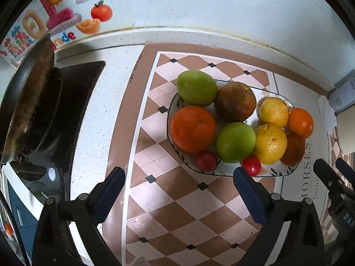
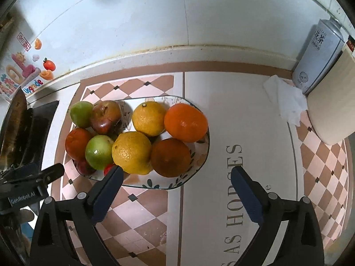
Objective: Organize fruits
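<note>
All the fruit sits heaped on one white ceramic plate with a dark leaf-patterned rim (image 1: 175,102), which lies at centre right of the left wrist view and at centre left of the right wrist view. Nothing looks sorted yet, so I judge the task to be at its very start: every piece is still to be lifted out and grouped, and no second dish or basket shows in either view.

In the left wrist view, a glossy green apple (image 1: 196,88) lies at the plate's upper left, touching a dull brownish-red round fruit (image 1: 235,101) to its right. Below them a large deep-orange orange (image 1: 192,128) presses against a second green apple (image 1: 234,141). Two pale yellow dimpled citrus fruits (image 1: 274,111) (image 1: 269,143) fill the right side, with a bright orange (image 1: 300,123) and a darker orange (image 1: 294,149) at the far right rim. Two small shiny red fruits (image 1: 206,160) (image 1: 251,165) rest along the lower rim. The pile is tight and the fruits are round, so pulling one may well set its neighbours rolling.

The plate rests on a brown-and-pink diamond-patterned mat (image 1: 177,210) covering the table.

The left claw (image 1: 178,196) hovers at the bottom of its frame with its jaws spread wide and nothing between them. The right claw (image 2: 176,196) is likewise wide apart and empty, its left pad just over the plate's near rim.

At the left edge sits a black frying pan (image 1: 28,102); at upper right of the right wrist view, a crumpled white tissue (image 2: 286,98) lies beside a pale blue tin canister (image 2: 317,57).
</note>
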`<state>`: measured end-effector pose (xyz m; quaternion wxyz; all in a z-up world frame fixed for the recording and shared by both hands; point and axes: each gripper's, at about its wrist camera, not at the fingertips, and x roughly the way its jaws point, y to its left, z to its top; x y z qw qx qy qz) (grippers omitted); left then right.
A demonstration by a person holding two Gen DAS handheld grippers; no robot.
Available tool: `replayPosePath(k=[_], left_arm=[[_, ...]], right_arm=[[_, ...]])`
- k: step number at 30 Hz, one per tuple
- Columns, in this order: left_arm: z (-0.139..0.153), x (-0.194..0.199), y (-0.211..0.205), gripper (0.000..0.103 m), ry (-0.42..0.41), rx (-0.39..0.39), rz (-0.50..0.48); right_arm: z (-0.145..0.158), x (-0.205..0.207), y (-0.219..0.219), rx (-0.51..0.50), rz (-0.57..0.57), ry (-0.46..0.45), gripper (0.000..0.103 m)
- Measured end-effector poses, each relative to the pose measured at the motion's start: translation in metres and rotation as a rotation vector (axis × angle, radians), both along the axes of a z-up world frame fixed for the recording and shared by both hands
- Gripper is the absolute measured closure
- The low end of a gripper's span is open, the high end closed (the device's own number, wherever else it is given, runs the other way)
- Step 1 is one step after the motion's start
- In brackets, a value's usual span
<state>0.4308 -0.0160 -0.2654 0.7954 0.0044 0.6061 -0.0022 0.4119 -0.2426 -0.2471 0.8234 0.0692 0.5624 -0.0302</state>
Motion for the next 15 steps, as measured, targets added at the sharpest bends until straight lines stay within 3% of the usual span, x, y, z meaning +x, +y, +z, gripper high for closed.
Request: replayPosePath(k=[8,15], left_arm=[[0.039,-0.03,-0.005,0.003,-0.098,0.001,-0.035],[0.095,-0.08,0.004,0.003,-0.217,-0.025,-0.04]], right_arm=[[0.026,-0.028,0.003,-0.017,-0.021,-0.041,0.004],[0.08,-0.081,0.009,-0.011,-0.041,-0.132,0.004]])
